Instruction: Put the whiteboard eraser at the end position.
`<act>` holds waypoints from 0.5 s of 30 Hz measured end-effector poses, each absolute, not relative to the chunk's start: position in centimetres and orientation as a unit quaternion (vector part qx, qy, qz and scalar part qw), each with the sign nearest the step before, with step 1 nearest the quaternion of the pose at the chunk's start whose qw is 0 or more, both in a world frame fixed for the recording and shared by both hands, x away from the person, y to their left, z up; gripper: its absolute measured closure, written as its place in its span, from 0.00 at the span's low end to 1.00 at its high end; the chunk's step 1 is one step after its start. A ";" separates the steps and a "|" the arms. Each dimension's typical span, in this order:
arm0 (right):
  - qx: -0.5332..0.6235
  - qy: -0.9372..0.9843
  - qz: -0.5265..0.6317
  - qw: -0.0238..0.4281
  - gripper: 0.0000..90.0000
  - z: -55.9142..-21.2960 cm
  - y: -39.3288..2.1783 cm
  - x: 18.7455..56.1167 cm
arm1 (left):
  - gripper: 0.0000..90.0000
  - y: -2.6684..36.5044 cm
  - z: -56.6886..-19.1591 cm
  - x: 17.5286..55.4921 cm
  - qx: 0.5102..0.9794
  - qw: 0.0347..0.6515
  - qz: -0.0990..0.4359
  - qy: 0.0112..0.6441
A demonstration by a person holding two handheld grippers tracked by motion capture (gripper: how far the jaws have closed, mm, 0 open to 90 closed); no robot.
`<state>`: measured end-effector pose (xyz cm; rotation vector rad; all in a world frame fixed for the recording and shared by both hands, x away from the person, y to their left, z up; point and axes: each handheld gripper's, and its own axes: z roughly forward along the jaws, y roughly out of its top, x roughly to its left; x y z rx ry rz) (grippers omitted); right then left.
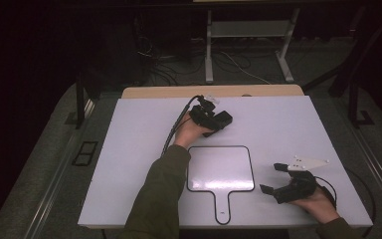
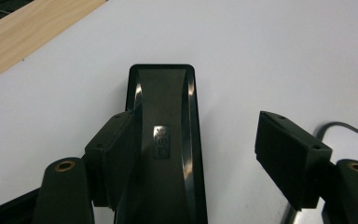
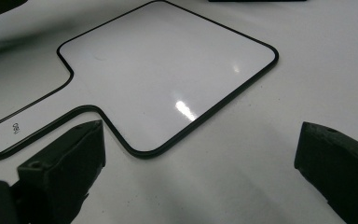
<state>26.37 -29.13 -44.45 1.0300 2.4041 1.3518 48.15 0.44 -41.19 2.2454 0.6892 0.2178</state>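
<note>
A paddle-shaped whiteboard (image 1: 221,169) with a thin black rim lies flat in the middle of the white table (image 1: 288,124), handle toward the person. Beyond it lies a glossy black block, perhaps an eraser (image 1: 223,119). My left gripper (image 1: 213,121) is over that block with its jaws spread. In the left gripper view the block (image 2: 163,107) runs between the jaws of the left gripper (image 2: 196,135): the left jaw is against its side and the right jaw stands well apart. My right gripper (image 1: 273,178) rests open just right of the whiteboard (image 3: 168,74). Only bare table lies between the jaws of the right gripper (image 3: 203,140).
A wooden strip (image 1: 209,91) borders the table's far edge, and also shows in the left gripper view (image 2: 28,32). A cable (image 1: 175,127) trails from the left gripper across the table. Beyond the table are desk legs (image 1: 209,50) and loose wires on a dark floor.
</note>
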 end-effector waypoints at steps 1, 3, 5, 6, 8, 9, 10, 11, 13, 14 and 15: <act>0.348 0.812 0.457 0.098 0.01 -44.4 -29.1 26.4 | 0.30 0.6 -41.1 47.9 0.878 0.386 0.086 0.269; 0.348 0.811 0.459 0.097 0.01 -44.4 -29.2 26.4 | 0.30 1.0 -40.9 47.5 0.880 0.385 0.090 0.263; 0.349 0.810 0.461 0.095 0.01 -44.4 -29.2 26.4 | 0.29 1.6 -40.6 47.0 0.877 0.393 0.094 0.261; 0.348 0.810 0.463 0.094 0.01 -44.4 -29.3 26.5 | 0.29 1.7 -40.6 46.7 0.870 0.403 0.091 0.269; 0.350 0.808 0.466 0.091 0.01 -44.4 -29.4 26.7 | 0.29 2.1 -40.4 46.2 0.867 0.408 0.092 0.269; 0.350 0.806 0.468 0.090 0.01 -44.5 -29.5 26.8 | 0.29 2.4 -40.2 46.1 0.872 0.403 0.092 0.262; 0.350 0.806 0.470 0.089 0.01 -44.5 -29.5 26.9 | 0.29 2.5 -40.2 45.8 0.865 0.414 0.090 0.269; 0.350 0.805 0.472 0.086 0.01 -44.5 -29.6 27.0 | 0.29 2.7 -40.1 45.7 0.866 0.413 0.091 0.266; 0.349 0.805 0.473 0.083 0.01 -44.6 -29.6 27.3 | 0.29 3.2 -39.9 45.2 0.864 0.419 0.088 0.263; 0.350 0.804 0.473 0.080 0.01 -44.6 -29.6 27.4 | 0.29 3.3 -39.9 44.9 0.861 0.426 0.085 0.265; 0.351 0.804 0.473 0.078 0.01 -44.7 -29.6 27.4 | 0.29 3.5 -39.8 44.8 0.863 0.424 0.084 0.260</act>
